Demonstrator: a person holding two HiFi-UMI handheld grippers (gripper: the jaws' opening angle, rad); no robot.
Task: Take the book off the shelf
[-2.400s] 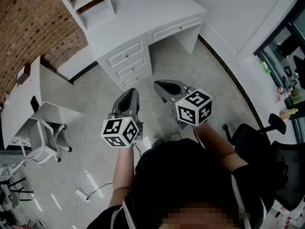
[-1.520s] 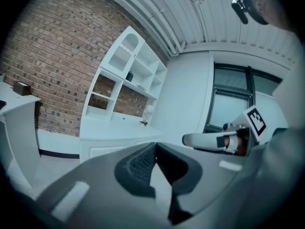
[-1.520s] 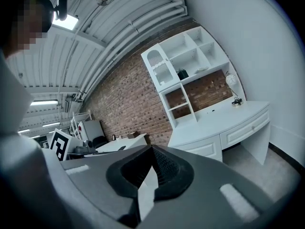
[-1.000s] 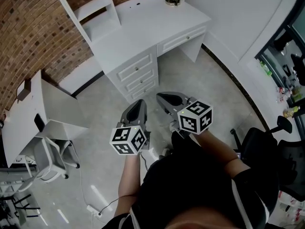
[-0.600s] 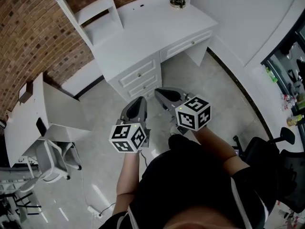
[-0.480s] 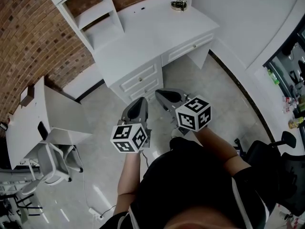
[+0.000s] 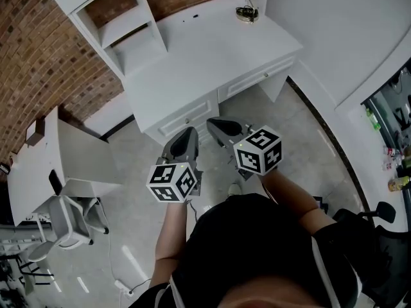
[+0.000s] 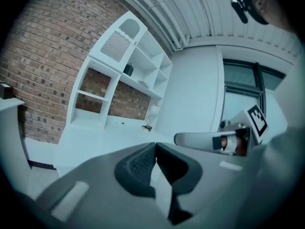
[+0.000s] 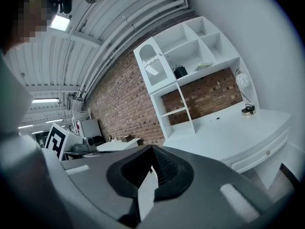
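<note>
At lower centre of each gripper view, my left claw (image 8: 155, 145) and right claw (image 9: 152, 148) sit shut and empty. Past the white drawered bench (image 9: 228, 128), a flat pale book (image 9: 205, 66), I think, lies in a right-hand bay of the white shelf unit (image 9: 172, 112). I'd step closer, lift one claw and open it early.

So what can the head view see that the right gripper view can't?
Only the head view: the person's dark top, the black office chair, and the left tongs and right tongs side by side from above.

Only the right gripper view: the upper shelves, holding a small dark object and a pale flat item, perhaps the book. It also shows the ceiling light and the right tongs' tips shut together, empty.

Both: the white desk, the brick wall and the small ornament on the desk's far corner.
</note>
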